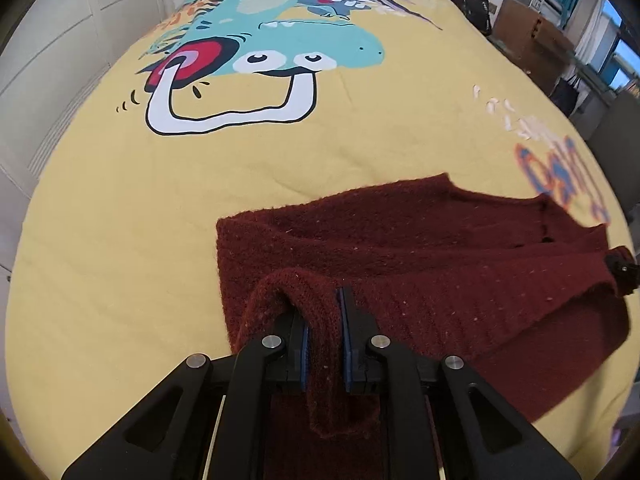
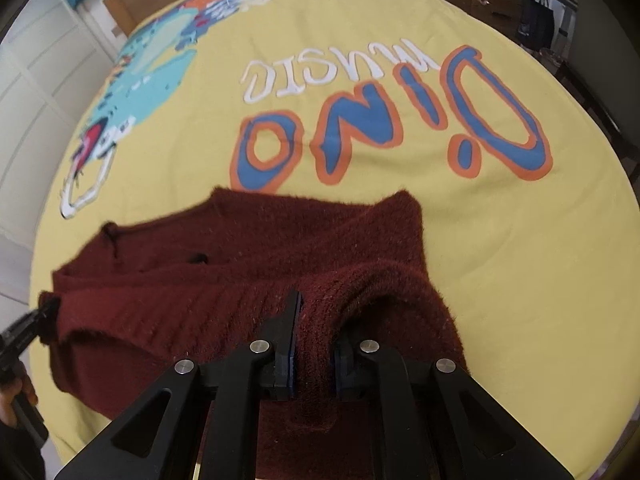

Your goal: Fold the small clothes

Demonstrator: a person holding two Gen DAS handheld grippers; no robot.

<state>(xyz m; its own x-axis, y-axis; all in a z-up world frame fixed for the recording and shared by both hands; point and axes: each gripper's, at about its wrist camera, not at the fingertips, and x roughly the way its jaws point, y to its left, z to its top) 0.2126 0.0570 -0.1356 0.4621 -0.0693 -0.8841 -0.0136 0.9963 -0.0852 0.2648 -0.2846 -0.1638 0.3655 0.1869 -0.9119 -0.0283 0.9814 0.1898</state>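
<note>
A dark red knitted sweater lies on a yellow bedspread printed with a cartoon dinosaur. My left gripper is shut on a thick fold at the sweater's left end, and the knit drapes over its left finger. In the right wrist view the same sweater spreads to the left, and my right gripper is shut on a bunched fold at its right end. The edge between the two grips is lifted and doubled over the part still flat on the bed. The right gripper's tip shows at the sweater's far right edge.
Blue and orange lettering is printed on the bedspread beyond the sweater. White wardrobe doors stand left of the bed. A black bag and cardboard boxes sit at the right. A hand on the left gripper's handle shows at the left edge.
</note>
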